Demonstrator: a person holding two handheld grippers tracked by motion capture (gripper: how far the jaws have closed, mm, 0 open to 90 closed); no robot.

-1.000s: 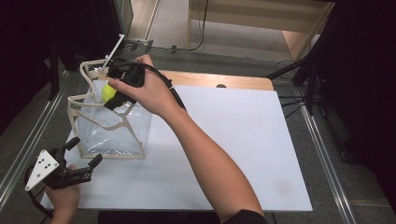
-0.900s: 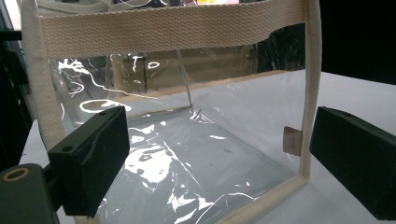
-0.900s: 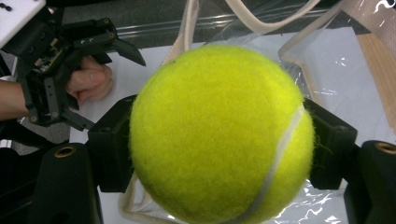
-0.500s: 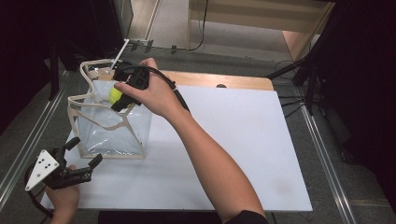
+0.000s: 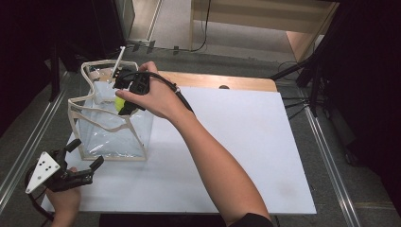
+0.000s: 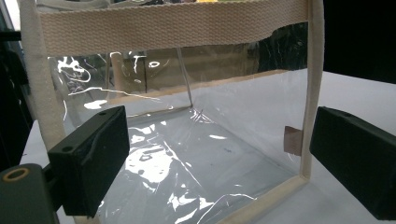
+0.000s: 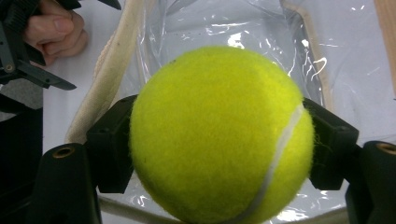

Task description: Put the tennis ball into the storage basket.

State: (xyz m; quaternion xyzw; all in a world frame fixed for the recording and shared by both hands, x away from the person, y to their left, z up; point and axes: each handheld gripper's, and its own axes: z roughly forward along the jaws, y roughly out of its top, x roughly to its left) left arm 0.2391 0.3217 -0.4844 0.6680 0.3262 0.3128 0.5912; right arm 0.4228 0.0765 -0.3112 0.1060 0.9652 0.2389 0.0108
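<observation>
Here, one tennis ball, one clear bag, two tools

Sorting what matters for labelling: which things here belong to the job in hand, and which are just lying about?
In the job:
tennis ball, held in the right gripper
clear bag
left gripper, open

Lying about:
white board
wooden board
floor cables
</observation>
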